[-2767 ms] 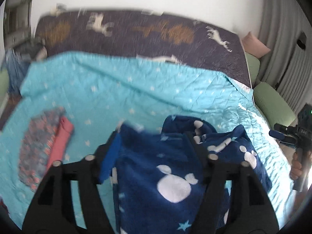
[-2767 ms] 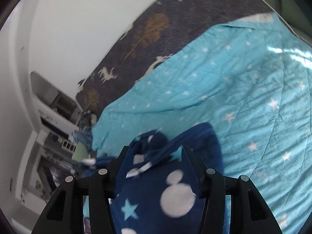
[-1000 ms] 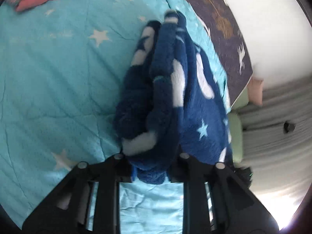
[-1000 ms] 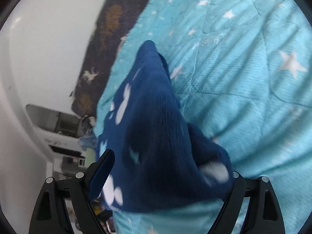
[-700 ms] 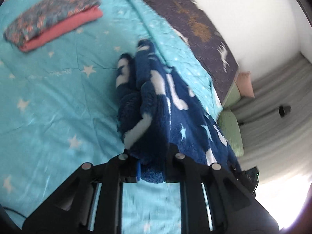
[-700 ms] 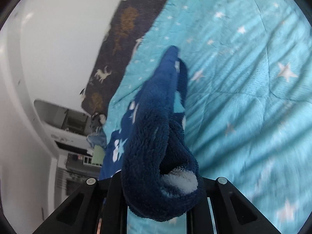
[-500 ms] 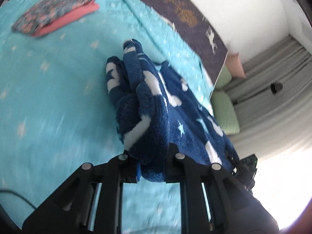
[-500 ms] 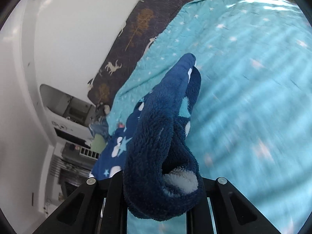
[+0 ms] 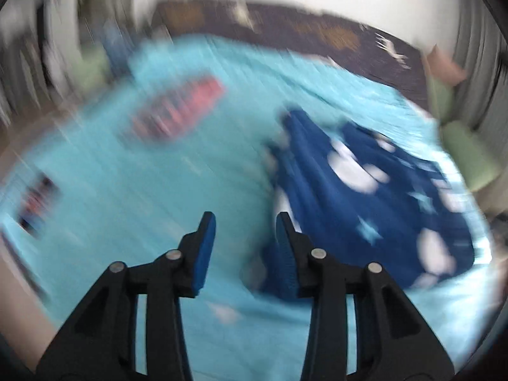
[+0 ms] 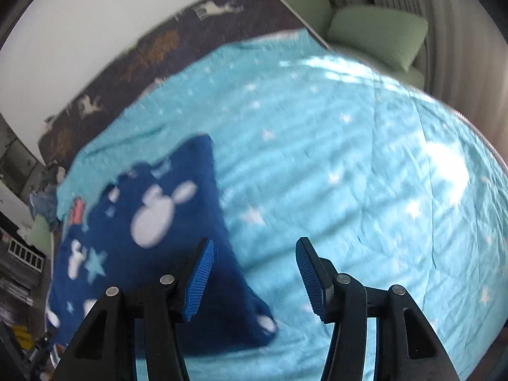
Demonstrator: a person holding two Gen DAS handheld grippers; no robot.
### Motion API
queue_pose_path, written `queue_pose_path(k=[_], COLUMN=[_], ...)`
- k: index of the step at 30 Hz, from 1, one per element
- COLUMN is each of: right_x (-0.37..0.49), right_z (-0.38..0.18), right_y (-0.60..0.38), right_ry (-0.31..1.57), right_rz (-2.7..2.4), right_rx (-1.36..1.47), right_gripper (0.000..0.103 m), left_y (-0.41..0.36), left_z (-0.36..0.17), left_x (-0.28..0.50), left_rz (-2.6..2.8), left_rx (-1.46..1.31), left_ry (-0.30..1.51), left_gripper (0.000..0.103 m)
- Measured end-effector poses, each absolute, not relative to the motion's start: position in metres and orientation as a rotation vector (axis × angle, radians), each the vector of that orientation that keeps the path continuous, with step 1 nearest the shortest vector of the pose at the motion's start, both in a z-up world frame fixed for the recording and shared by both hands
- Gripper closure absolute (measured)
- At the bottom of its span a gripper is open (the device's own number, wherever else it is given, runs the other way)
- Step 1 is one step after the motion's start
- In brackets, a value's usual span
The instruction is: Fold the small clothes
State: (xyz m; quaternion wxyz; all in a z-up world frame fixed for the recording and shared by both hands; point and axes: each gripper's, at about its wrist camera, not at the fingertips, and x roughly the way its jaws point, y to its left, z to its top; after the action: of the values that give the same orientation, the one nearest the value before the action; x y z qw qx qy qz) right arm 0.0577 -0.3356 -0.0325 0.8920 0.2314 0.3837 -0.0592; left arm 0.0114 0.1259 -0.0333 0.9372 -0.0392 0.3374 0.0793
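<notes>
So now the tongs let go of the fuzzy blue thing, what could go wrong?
The blue fleece garment lies on the turquoise quilt with both sets of tongs, left and right, opening and empty. Its thick fleece might spring back open, undoing the fold. The near corner looks rumpled, so the next fold could come out crooked. It could also get mixed up with the folded pink pile if pushed that way.

Turquoise starred quilt (image 10: pixel 349 146) — green cushion (image 10: pixel 377 28)
</notes>
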Motion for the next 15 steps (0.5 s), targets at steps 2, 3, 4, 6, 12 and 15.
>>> queue_pose_path(k=[2,3,4,6,12,15], right_x=[0.075,0.088,0.101,0.132,0.231,0.272], right_z=[-0.019,-0.015,-0.013,-0.012,-0.032,-0.054], right_y=[-0.314,-0.305,-0.289,-0.259,-0.198,-0.179], right_ry=[0.779,0.777,0.778,0.789,0.871,0.939], right_rz=[-0.02,0.021,0.079,0.205,0.446,0.415], right_rx=[0.438,0.417,0.393,0.367,0.498,0.487], right_gripper=[0.049,0.05,0.052,0.058,0.06,0.06], left_y=[0.126,0.128,0.13,0.124,0.075,0.08], left_z=[-0.019,-0.013,-0.009,-0.007,-0.042,-0.079], left_x=[0.013,0.02,0.029,0.061,0.178,0.216], left_rz=[0.165,0.118,0.062,-0.087,-0.244,-0.137], left_rx=[-0.057,-0.099,-0.142,-0.231,-0.306,-0.287], left_ry=[0.643,0.638,0.644,0.68,0.84,0.899], left_gripper=[0.06,0.06,0.06,0.06,0.06,0.059])
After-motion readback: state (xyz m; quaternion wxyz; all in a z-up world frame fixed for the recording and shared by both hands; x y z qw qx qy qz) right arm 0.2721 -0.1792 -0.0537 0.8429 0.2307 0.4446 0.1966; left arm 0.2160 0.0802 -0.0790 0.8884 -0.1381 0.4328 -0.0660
